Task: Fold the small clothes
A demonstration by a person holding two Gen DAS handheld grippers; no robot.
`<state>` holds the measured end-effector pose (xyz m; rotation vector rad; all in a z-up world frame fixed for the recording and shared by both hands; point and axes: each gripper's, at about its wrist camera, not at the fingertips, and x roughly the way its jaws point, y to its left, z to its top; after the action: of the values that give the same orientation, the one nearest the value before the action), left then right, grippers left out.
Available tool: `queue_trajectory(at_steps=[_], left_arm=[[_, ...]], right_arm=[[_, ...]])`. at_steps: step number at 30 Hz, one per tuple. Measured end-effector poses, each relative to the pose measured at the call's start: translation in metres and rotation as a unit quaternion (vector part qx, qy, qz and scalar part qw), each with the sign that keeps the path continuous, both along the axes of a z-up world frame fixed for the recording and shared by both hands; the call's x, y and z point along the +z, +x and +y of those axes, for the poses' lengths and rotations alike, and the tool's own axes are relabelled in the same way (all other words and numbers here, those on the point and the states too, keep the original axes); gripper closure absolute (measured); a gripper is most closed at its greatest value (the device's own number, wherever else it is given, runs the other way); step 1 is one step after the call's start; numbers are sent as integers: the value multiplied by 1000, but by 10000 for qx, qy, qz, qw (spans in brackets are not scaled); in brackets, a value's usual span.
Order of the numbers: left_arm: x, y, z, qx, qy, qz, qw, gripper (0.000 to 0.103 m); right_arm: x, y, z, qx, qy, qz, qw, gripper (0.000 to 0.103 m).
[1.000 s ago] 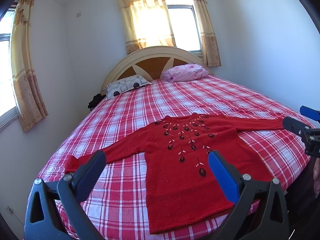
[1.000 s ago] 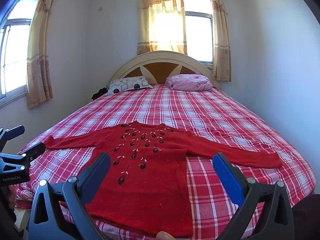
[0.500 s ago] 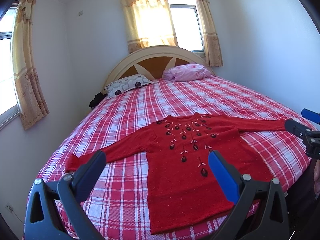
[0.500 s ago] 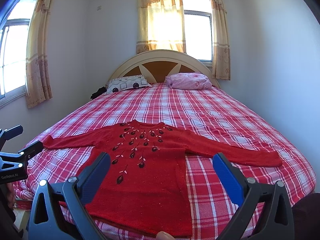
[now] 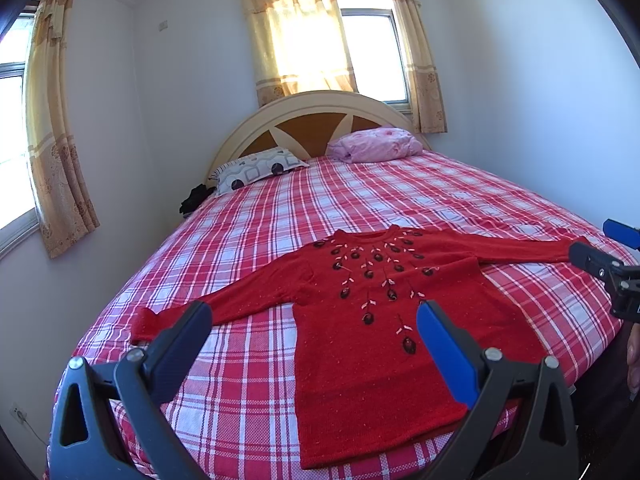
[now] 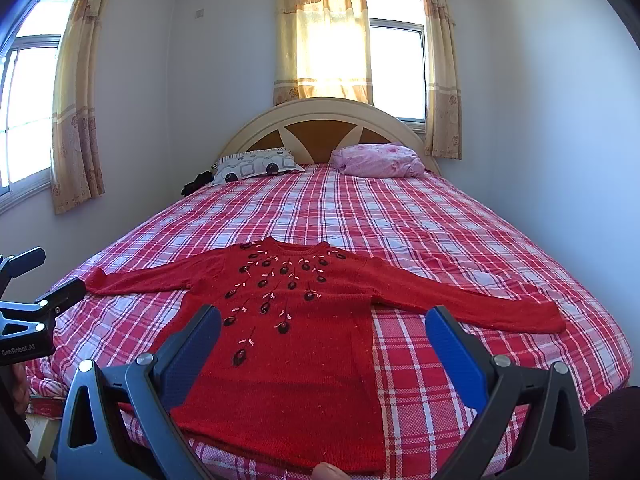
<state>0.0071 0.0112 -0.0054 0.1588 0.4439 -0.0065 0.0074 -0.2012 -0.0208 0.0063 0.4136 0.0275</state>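
A red knit sweater (image 5: pixel 372 332) with dark embroidered flowers lies flat and face up on the bed, both sleeves spread out sideways; it also fills the near part of the right wrist view as the same sweater (image 6: pixel 296 332). My left gripper (image 5: pixel 314 322) hovers open above the sweater's left side, holding nothing. My right gripper (image 6: pixel 323 326) is open too, above the lower body of the sweater. Each gripper shows at the edge of the other's view: the right gripper (image 5: pixel 600 252) by the right cuff, the left gripper (image 6: pixel 44 276) by the left cuff.
The bed (image 6: pixel 400 220) has a red and white plaid sheet and a curved headboard (image 6: pixel 320 120). A patterned pillow (image 6: pixel 252 164) and a pink pillow (image 6: pixel 380 160) lie at its head. A dark item (image 6: pixel 196 182) sits beside the bed. Curtained windows are behind.
Both grippers have drifted slightly, so the sweater sits a little lower and closer in the left wrist view. The sweater itself has not moved and both grippers stay open.
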Motion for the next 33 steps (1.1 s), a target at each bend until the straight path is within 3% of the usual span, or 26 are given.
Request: queue_trajectory(at_steps=[22,33], left_arm=[[-8,5,5,5,-2,53,10000,0],[-23,21,-1,-52,-21,274,9996,0]], right_arm=[[-5,1,1,-5,-12,51,10000,1],[-25,19,-8,17,163,291,9994,1]])
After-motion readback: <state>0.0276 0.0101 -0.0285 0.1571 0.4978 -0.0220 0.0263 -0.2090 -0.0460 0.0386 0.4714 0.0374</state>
